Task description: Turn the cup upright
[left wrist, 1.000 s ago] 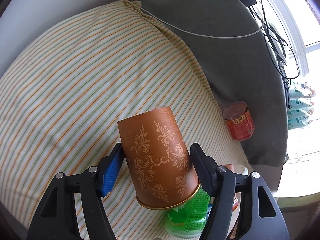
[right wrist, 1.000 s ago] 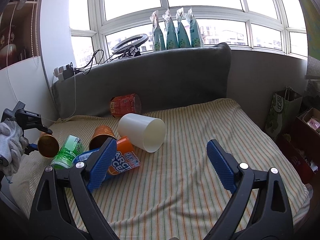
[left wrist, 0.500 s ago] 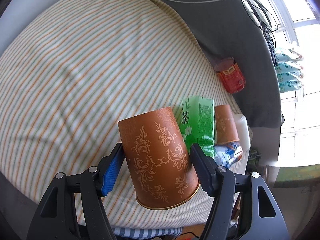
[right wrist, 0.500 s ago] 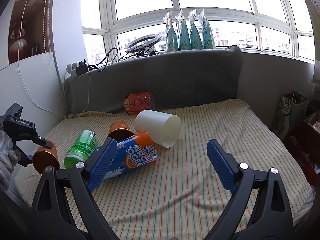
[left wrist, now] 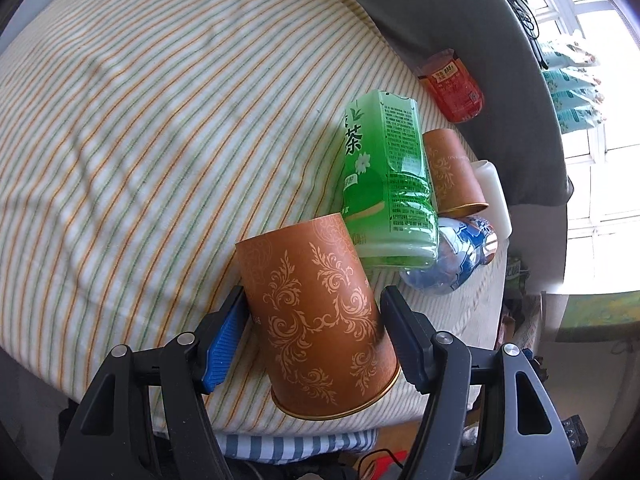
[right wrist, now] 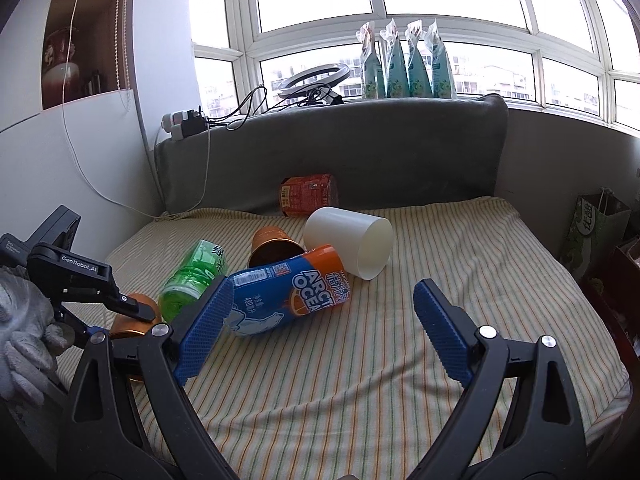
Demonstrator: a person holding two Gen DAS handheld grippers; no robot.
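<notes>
brown paper with a gold scroll print, the cup [left wrist: 316, 312] sits low in the centre of the left wrist view, clamped across its sides by our left gripper [left wrist: 314, 340], fingers closed on it. its gold rim points down toward the lens and its closed base up and away, so we judge it not yet upright. in the right wrist view the same cup [right wrist: 134, 316] shows at the lower left, held just over the near left edge of the striped mattress [right wrist: 400, 380].

moving right, a green tea bottle [left wrist: 384, 184] lies just beside the cup, with a second brown cup [left wrist: 450, 172], a blue-and-orange bottle [right wrist: 288, 296] and a white cup [right wrist: 348, 246] crowded behind it, and a red can [right wrist: 308, 195] against the grey backrest. our right gripper [right wrist: 320, 332] hangs wide open over the bedding at the lower centre, holding nothing.

risks as we see them: the paper wall may buckle under the squeeze; swinging the base round could knock the green bottle; and the soft, rumpled bedding near the edge may let the cup tip or roll off once released.
</notes>
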